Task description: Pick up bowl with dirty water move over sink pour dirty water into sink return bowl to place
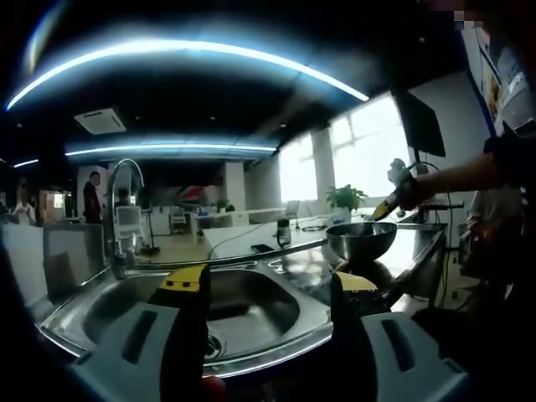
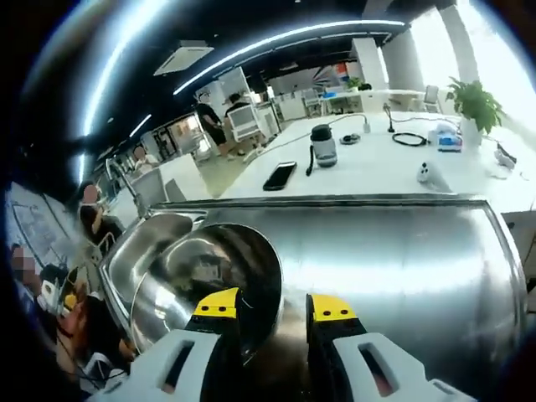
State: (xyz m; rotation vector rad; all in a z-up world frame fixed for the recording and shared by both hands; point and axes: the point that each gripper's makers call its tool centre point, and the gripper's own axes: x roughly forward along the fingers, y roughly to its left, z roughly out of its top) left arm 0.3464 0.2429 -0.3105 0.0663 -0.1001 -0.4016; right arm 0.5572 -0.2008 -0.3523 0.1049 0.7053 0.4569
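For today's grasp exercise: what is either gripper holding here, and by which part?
The right gripper holds the steel bowl by its rim, one jaw inside and one outside. The left gripper holds nothing, open over the sink.

Shiny steel bowl (image 1: 361, 239) (image 2: 209, 280), held tilted above the counter, just beside the steel sink (image 1: 251, 306) (image 2: 146, 247).

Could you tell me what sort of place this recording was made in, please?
Probably an open-plan office with a kitchenette counter: a steel sink with a faucet, a white table carrying a phone, and potted plants by bright windows.
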